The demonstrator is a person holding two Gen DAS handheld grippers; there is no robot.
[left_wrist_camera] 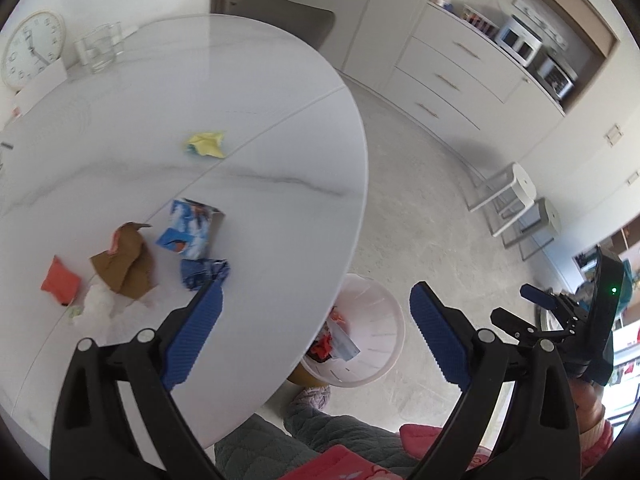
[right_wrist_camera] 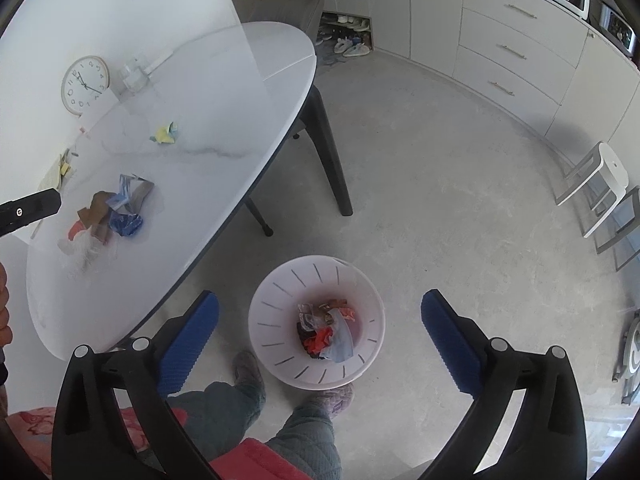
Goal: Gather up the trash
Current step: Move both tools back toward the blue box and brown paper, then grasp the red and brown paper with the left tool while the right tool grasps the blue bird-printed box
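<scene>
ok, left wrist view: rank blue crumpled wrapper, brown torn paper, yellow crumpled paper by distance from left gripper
1. Blue crumpled wrapper, by the left finger's tip of the left gripper.
2. Brown torn paper, further left.
3. Yellow crumpled paper, mid-table, farthest.

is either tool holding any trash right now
No. The left tool and the right tool are both open and empty; the right one hangs over the bin.

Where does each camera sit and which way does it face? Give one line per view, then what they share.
Left wrist: on the left gripper, open, angled down over the table edge; the person's green trouser legs and the right gripper show.
Right wrist: on the right gripper, open, looking down over the bin on the floor; legs and slippers show.
Shared: table, bin, yellow wrapper, blue wrapper, clock, drawers.
</scene>
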